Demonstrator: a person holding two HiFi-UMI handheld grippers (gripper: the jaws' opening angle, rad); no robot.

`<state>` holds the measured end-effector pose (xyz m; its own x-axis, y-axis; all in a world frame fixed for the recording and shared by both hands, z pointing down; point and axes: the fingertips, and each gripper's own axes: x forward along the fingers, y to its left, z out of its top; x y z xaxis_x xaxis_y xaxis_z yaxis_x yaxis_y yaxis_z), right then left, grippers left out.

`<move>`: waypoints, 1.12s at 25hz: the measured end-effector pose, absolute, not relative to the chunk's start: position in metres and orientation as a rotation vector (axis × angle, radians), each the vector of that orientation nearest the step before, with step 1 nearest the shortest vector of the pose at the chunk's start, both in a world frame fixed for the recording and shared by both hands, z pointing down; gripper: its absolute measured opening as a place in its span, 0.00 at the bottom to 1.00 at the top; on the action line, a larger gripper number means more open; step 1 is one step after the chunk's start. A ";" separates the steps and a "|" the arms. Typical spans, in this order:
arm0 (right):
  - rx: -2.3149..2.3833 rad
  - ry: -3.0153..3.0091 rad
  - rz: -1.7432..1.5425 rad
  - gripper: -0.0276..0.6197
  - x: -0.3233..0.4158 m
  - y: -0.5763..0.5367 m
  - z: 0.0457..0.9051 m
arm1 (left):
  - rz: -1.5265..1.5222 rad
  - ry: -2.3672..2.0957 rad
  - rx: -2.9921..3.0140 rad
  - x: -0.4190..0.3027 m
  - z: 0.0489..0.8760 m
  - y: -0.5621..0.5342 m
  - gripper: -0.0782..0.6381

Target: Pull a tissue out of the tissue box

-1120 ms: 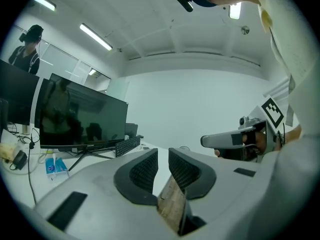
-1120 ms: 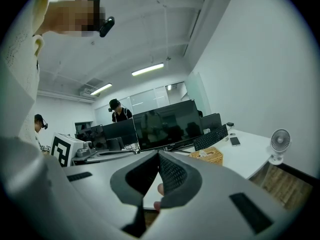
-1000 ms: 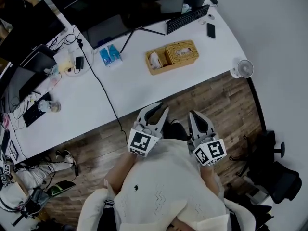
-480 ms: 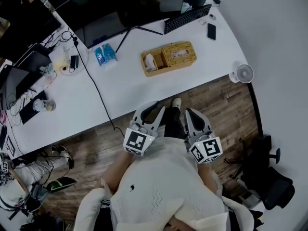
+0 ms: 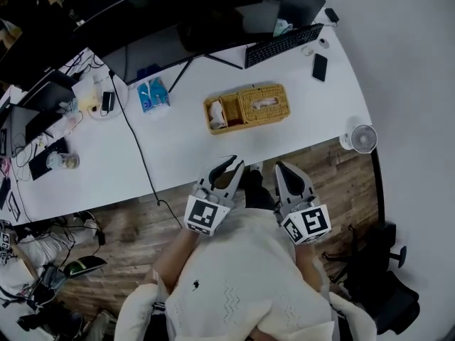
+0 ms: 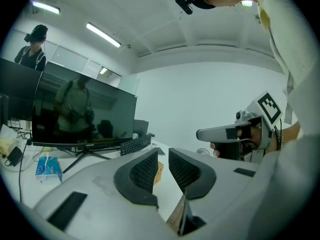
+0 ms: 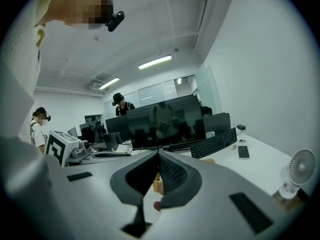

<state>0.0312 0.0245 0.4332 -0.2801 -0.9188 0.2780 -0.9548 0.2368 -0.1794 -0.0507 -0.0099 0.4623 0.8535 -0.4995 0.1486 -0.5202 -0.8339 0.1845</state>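
Note:
The wicker tissue box [image 5: 264, 104] lies on the white desk [image 5: 178, 137], with a bit of white tissue [image 5: 264, 104] showing in its top slot. Both grippers hang in front of the person's body, just off the desk's near edge and short of the box. My left gripper [image 5: 229, 164] is open, with a narrow gap between its pads and nothing in it. In the left gripper view [image 6: 163, 154] a sliver of the box [image 6: 159, 172] shows through that gap. My right gripper [image 5: 284, 169] is shut and empty, its tips [image 7: 158, 156] meeting.
A wicker side compartment [image 5: 219, 114] holds white items. A keyboard [image 5: 283, 45], a phone [image 5: 319, 67], monitors [image 5: 213, 20], blue packets [image 5: 151, 94] and a black cable [image 5: 138, 155] are on the desk. A small fan [image 5: 362, 139] stands at its right end.
The person and both grippers have come closer to the desk's edge, and the box now lies more directly ahead. Neither gripper's jaws have changed.

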 end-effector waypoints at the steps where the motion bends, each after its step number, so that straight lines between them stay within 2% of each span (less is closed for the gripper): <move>1: 1.802 -2.383 0.488 0.04 0.036 0.016 0.433 | 0.145 -0.798 2.802 -0.047 0.463 -0.017 0.21; 16: 1.555 -2.492 0.483 0.04 0.095 -0.034 0.435 | 0.210 -1.012 2.699 0.007 0.475 -0.058 0.21; 28: 1.408 -2.549 0.444 0.04 0.125 -0.051 0.436 | 0.267 -1.178 2.600 0.023 0.499 -0.082 0.21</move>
